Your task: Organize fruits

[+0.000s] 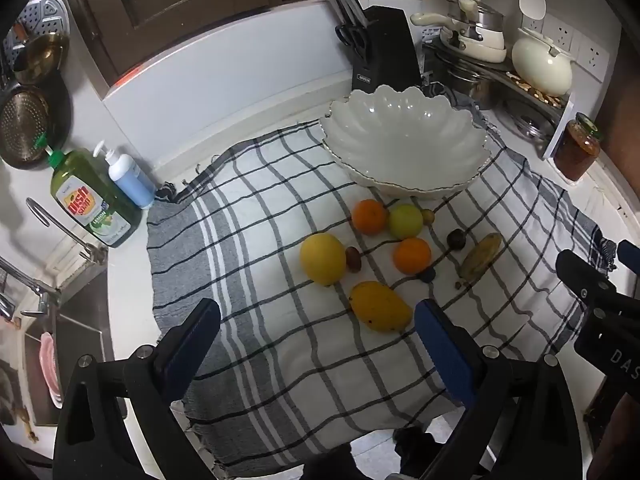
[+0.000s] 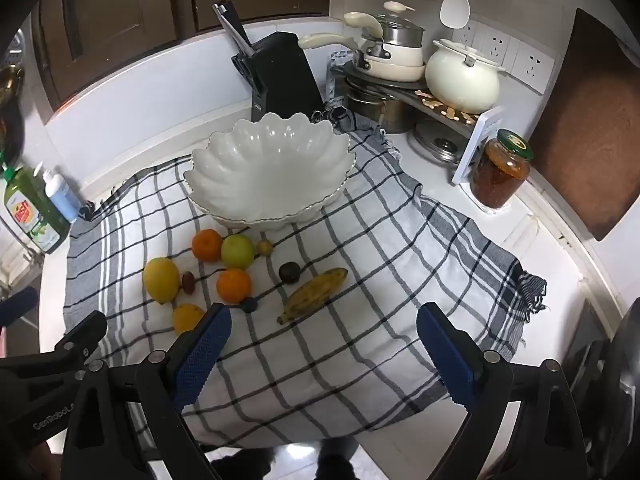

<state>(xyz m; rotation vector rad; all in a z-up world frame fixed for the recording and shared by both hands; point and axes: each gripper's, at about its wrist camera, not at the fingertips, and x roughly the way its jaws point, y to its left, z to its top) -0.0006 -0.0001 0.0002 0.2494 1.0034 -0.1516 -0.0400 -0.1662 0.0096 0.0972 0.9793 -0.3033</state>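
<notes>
A white scalloped bowl (image 1: pixel 404 140) (image 2: pixel 268 172) stands empty on a checked cloth (image 1: pixel 280 360) (image 2: pixel 340 360). In front of it lie two oranges (image 1: pixel 369 216) (image 1: pixel 412 255), a green apple (image 1: pixel 405 221), a big yellow citrus (image 1: pixel 322 258), a mango (image 1: pixel 380 306), a spotted banana (image 1: pixel 480 256) (image 2: pixel 314 294), a dark plum (image 1: pixel 456 239) and some small fruits. My left gripper (image 1: pixel 316 334) is open and empty, above the cloth just before the mango. My right gripper (image 2: pixel 322 338) is open and empty, near the banana's stem end.
A black knife block (image 1: pixel 384 52) stands behind the bowl. Pots on a rack (image 2: pixel 420 64) and a jar (image 2: pixel 500 172) are at the right. Dish soap (image 1: pixel 90 196), a blue bottle (image 1: pixel 130 176) and the sink (image 1: pixel 60 332) are at the left.
</notes>
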